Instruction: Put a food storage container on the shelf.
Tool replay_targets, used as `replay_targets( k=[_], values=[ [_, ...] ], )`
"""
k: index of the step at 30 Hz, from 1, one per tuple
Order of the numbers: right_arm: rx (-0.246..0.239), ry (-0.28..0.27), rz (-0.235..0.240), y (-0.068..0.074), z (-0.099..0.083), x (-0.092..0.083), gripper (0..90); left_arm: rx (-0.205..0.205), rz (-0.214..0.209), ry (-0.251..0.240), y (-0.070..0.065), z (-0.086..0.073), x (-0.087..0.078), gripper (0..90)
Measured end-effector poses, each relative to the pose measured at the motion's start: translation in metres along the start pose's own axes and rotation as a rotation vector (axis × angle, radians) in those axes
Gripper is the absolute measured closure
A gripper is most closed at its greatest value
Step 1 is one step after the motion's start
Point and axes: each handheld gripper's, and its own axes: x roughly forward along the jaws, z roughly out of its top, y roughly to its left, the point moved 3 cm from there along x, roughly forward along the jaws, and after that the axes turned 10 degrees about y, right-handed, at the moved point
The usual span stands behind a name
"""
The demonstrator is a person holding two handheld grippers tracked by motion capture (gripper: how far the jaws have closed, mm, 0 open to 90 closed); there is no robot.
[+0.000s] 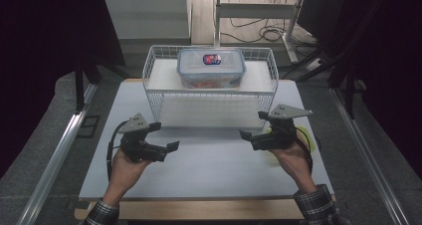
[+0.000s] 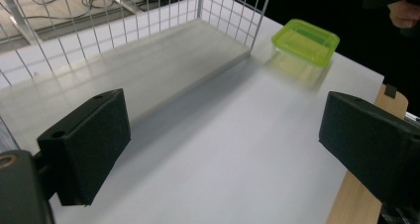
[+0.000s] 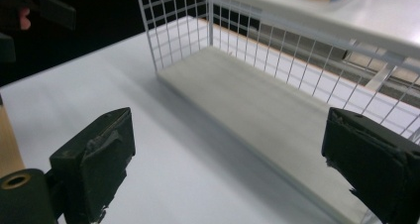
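Note:
A white wire rack (image 1: 209, 93) with two shelves stands at the back of the white tabletop (image 1: 209, 170). On its upper shelf sits a clear lidded food box (image 1: 211, 68) with a blue-red label. My left gripper (image 1: 164, 136) hovers low over the table in front of the rack's left end, open, with nothing between its jaws (image 2: 223, 140). My right gripper (image 1: 254, 125) hovers by the rack's right end, also open and empty (image 3: 228, 154). A shallow yellow-green container (image 2: 306, 41) lies on the table to the right of the rack, partly hidden behind the right hand (image 1: 304, 135).
The rack's lower shelf (image 3: 257, 100) is bare. A wooden strip (image 1: 199, 210) edges the table's near side. Metal rails (image 1: 59, 150) run along both sides on the floor. Cables (image 1: 263, 33) and a stand's legs lie on the floor behind the rack.

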Motion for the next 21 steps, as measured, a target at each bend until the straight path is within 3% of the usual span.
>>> replay_targets(
  k=[10, 21],
  values=[
    [-0.013, 0.01, -0.013, 0.01, -0.029, -0.003, 6.4, -0.01, 0.024, 0.016, -0.006, -0.032, 0.001, 4.2],
    [0.011, 0.034, 0.033, 0.026, -0.054, 0.0, 4.5, -0.019, 0.069, 0.016, -0.007, -0.071, -0.002, 4.4]
  ],
)
